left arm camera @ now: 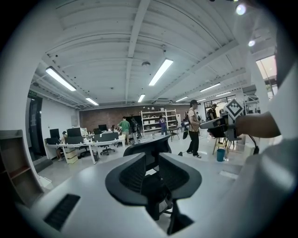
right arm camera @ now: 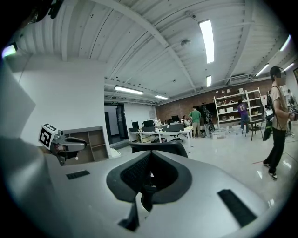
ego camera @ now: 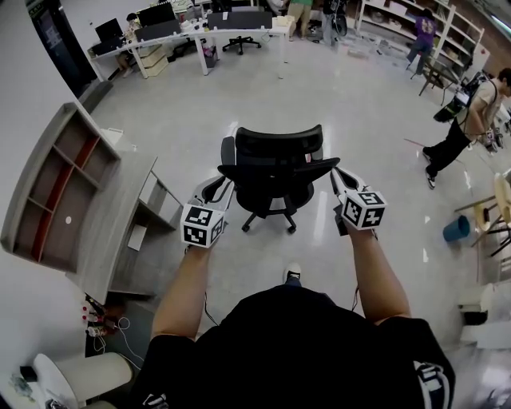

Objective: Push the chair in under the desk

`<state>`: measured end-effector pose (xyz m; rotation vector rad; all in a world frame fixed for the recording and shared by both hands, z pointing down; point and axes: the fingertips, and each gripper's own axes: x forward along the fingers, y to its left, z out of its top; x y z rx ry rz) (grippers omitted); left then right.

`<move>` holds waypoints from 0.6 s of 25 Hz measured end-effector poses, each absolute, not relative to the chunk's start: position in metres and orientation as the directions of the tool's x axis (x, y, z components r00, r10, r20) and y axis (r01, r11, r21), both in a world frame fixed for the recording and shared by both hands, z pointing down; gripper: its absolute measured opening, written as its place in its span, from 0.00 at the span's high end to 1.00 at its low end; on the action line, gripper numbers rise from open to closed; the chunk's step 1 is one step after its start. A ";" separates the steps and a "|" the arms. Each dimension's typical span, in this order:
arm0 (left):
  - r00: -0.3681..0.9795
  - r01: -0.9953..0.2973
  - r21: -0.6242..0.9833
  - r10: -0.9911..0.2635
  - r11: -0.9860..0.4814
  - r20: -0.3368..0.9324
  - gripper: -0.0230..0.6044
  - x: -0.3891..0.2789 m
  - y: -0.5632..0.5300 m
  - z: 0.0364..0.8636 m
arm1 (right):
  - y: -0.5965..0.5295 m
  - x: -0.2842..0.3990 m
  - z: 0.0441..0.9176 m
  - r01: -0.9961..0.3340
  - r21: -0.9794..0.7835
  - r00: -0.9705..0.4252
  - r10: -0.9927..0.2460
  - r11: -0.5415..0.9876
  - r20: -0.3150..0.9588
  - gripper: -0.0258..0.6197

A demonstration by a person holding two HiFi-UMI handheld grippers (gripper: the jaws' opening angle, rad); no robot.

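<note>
A black office chair [ego camera: 274, 177] stands on the pale floor in front of me, about a chair's width right of the grey desk [ego camera: 112, 220] with its shelf unit [ego camera: 56, 184]. My left gripper [ego camera: 217, 186] is by the chair's left side, shut with nothing between its pads. My right gripper [ego camera: 338, 176] is at the chair's right edge, also shut and empty. Whether either tip touches the chair is unclear. The left gripper view looks past its jaws [left arm camera: 151, 162] at the chair's top [left arm camera: 150, 145]. Beyond the right gripper [right arm camera: 150, 163] the chair [right arm camera: 160, 148] shows too.
A person [ego camera: 469, 120] walks at the right, near a blue bin [ego camera: 457, 228] and wooden chairs [ego camera: 499, 212]. White desks with monitors [ego camera: 200, 32] line the far end, and shelving [ego camera: 447, 24] stands at the back right. Cables [ego camera: 104, 321] lie on the floor by the grey desk's near end.
</note>
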<state>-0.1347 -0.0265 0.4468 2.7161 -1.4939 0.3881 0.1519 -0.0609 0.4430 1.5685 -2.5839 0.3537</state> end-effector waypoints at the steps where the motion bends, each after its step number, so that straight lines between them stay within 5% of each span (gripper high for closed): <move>1: 0.509 -0.835 -0.103 -0.830 -0.540 0.227 0.82 -0.134 -0.037 0.448 | -0.072 0.153 0.446 -0.883 -0.152 -0.468 -0.860 0.444 0.205 0.97; 15: 0.437 -0.880 -0.079 -0.863 -0.469 0.253 0.82 -0.108 -0.179 0.456 | -0.229 0.190 0.464 -0.860 -0.194 -0.508 -0.829 0.472 0.235 0.97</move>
